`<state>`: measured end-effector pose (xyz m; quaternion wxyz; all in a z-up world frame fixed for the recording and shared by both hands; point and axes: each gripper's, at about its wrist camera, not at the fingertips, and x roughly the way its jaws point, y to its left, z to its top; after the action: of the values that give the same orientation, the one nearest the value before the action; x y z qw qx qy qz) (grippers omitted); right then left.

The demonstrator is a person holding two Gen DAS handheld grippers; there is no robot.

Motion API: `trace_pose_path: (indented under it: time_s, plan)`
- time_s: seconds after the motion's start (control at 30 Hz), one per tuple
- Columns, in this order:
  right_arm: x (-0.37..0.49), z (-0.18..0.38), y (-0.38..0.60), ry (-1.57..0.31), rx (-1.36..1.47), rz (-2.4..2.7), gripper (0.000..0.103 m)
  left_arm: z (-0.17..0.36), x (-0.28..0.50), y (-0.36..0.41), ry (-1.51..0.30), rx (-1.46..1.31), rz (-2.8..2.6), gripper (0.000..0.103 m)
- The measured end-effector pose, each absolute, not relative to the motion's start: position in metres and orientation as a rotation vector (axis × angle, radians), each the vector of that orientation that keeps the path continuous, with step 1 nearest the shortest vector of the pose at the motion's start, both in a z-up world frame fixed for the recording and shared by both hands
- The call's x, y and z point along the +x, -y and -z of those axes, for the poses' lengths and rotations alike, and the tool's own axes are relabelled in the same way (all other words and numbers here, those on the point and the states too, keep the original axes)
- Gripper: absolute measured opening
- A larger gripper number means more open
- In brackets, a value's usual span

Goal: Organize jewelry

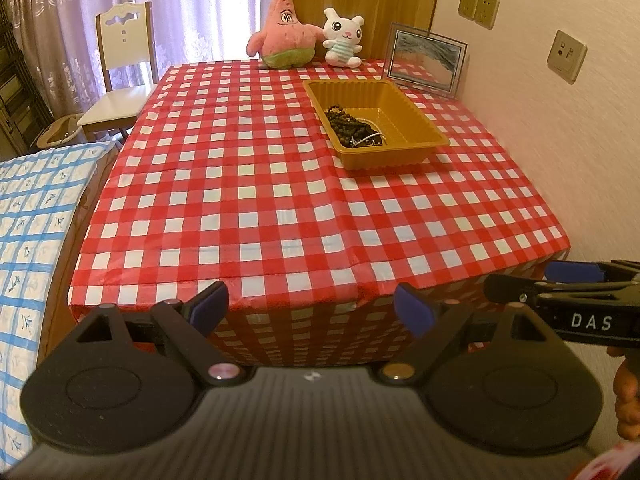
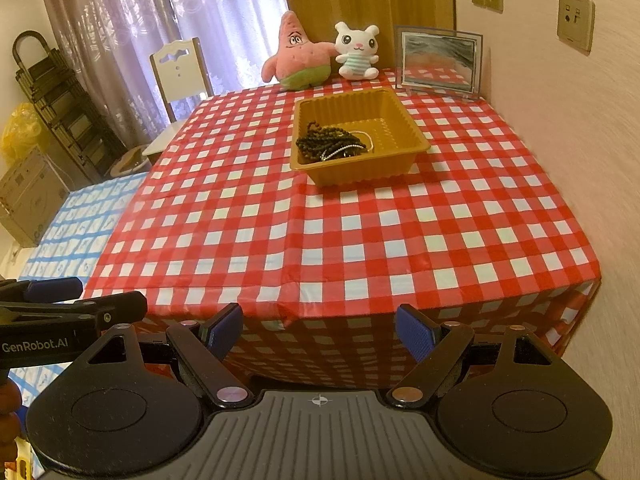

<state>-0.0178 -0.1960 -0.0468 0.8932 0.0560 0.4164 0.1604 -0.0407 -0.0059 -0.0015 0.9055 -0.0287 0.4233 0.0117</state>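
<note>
Both grippers idle off the near table edge, nothing between the jaws. Left gripper (image 1: pixel 312 308) spread wide, right gripper (image 2: pixel 320 332) spread wide too.

Jewelry: dark bead strands (image 2: pixel 326 142) tangled with 1 silver chain (image 2: pixel 362 142), piled in the near-left corner of the yellow-brown plastic tray (image 2: pixel 400 160), far-right part of the gingham tablecloth (image 2: pixel 360 260). No loose pieces visible on the cloth.

Risks as I see them:
- Strands are knotted together; pinching 1 likely drags the whole clump out.
- Tray looks light; a snagged pull could tip or slide it.
- Thin chain may slip through the pads.
- Tablecloth has creases; a low approach could catch and shift it.
- Grippers sit close side by side; simultaneous reach into the tray risks collision.
</note>
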Motion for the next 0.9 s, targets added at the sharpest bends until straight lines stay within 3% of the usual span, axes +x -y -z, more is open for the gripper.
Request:
trace_pose_path:
  time_s: [0.9]
  plan:
    - [-0.0183,0.0460,0.1944,-0.863,0.116,-0.334,0.083,-0.0023,-0.0371,0.0057,-0.872,-0.058,-0.021,0.089]
